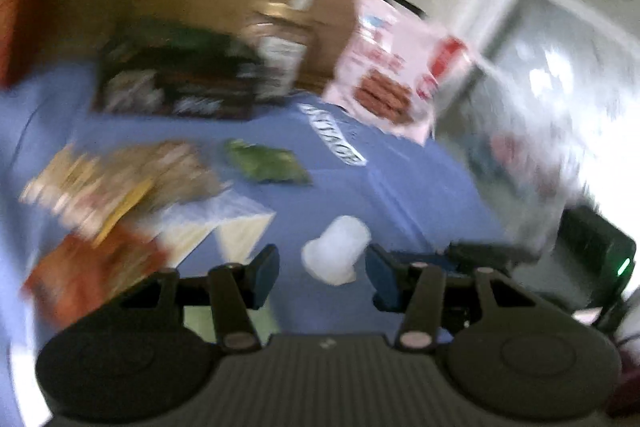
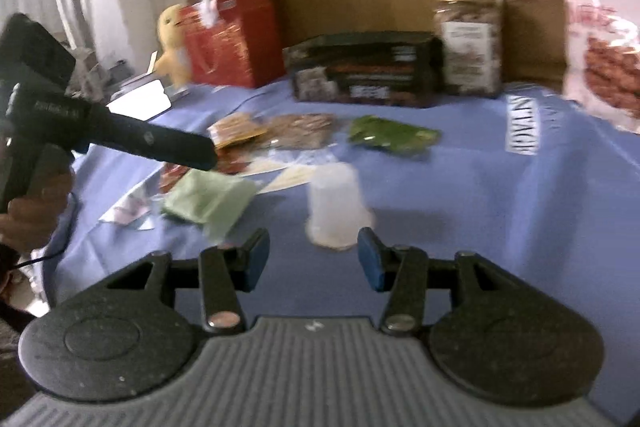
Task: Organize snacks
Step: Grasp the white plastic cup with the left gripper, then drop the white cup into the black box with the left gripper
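Both views are motion-blurred. A translucent white cup (image 1: 336, 251) (image 2: 336, 207) sits on the blue cloth (image 1: 400, 187) (image 2: 500, 207). My left gripper (image 1: 322, 275) is open, and the cup shows just beyond its fingertips without being pressed by the pads. My right gripper (image 2: 312, 259) is also open, with the cup a little ahead of its tips. Loose snack packets (image 1: 120, 179) (image 2: 272, 131), a dark green packet (image 1: 268, 163) (image 2: 392, 135) and a pale green packet (image 2: 208, 199) lie left of the cup. In the right wrist view the left gripper (image 2: 200, 153) hangs over the pale green packet.
Along the back stand a dark box (image 1: 176, 79) (image 2: 360, 71), a jar (image 1: 280, 55) (image 2: 468, 43), a pink cookie bag (image 1: 384, 67) (image 2: 600, 47) and a red box (image 2: 232, 35) with plush toys (image 2: 172, 43). A person's hand (image 2: 32, 211) holds the left gripper.
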A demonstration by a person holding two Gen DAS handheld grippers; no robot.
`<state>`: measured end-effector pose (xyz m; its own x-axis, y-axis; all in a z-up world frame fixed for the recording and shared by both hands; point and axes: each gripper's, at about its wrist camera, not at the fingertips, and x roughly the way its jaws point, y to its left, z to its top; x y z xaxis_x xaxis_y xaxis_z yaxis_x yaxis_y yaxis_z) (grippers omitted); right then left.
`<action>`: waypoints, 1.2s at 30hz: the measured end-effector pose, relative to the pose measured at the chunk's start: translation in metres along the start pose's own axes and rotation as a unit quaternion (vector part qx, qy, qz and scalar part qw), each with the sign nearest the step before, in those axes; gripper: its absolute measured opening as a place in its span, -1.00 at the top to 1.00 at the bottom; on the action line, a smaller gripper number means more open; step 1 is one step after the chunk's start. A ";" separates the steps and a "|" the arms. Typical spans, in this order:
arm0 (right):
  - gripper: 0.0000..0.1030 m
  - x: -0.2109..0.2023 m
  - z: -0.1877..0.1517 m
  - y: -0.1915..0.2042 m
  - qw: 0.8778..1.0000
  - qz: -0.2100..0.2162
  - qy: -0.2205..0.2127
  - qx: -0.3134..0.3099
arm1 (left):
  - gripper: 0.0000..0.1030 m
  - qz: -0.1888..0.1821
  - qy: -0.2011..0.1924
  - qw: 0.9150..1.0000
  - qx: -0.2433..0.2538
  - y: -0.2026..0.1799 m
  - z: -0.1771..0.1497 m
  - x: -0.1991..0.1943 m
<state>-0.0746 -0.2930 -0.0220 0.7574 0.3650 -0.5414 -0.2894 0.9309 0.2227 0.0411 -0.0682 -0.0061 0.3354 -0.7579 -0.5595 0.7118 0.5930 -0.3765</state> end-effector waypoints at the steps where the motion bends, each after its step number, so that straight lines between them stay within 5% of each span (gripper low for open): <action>1: 0.01 0.000 0.000 -0.002 1.000 -0.005 -0.003 -0.002 | 0.07 0.010 0.004 0.999 0.034 -0.014 0.001 0.011; 4: 0.01 0.002 -0.001 -0.005 1.000 -0.021 -0.006 -0.019 | 0.07 0.024 0.022 0.995 0.095 -0.038 0.002 0.039; 8: 0.02 0.007 -0.003 -0.013 0.999 -0.022 -0.010 -0.022 | 0.20 0.050 0.041 0.992 0.111 -0.044 0.004 0.063; 12: 0.05 0.016 -0.001 -0.012 0.999 -0.016 -0.011 -0.033 | 0.37 0.049 0.048 0.994 0.080 -0.031 0.011 0.071; 15: 0.41 0.029 0.005 -0.009 0.999 -0.015 0.004 -0.048 | 0.38 0.037 0.054 0.997 0.044 -0.019 0.019 0.069; 20: 0.46 0.035 0.023 -0.002 0.997 -0.016 -0.042 -0.067 | 0.38 0.033 0.017 0.999 0.000 0.003 0.049 0.054; 23: 0.13 0.030 0.035 -0.010 0.993 -0.029 -0.109 -0.027 | 0.38 0.049 -0.024 0.998 -0.022 0.022 0.082 0.042; 25: 0.13 0.032 0.041 -0.022 0.991 -0.028 -0.130 0.015 | 0.38 0.064 -0.060 0.996 -0.024 0.034 0.107 0.036; 28: 0.13 0.046 0.041 -0.039 0.989 -0.006 -0.128 0.072 | 0.38 0.078 -0.093 0.992 -0.044 0.056 0.144 0.037; 31: 0.14 0.068 0.034 -0.048 0.991 -0.012 -0.078 0.106 | 0.37 0.103 -0.113 0.987 -0.042 0.071 0.171 0.049; 36: 0.13 0.068 0.032 -0.054 0.988 0.008 -0.084 0.131 | 0.36 0.132 -0.100 0.985 -0.054 0.092 0.191 0.091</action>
<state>0.0114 -0.3187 -0.0447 0.8474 0.3512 -0.3982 -0.1568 0.8821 0.4443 0.2547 -0.1344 0.0496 0.6224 -0.6049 -0.4967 0.5172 0.7941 -0.3192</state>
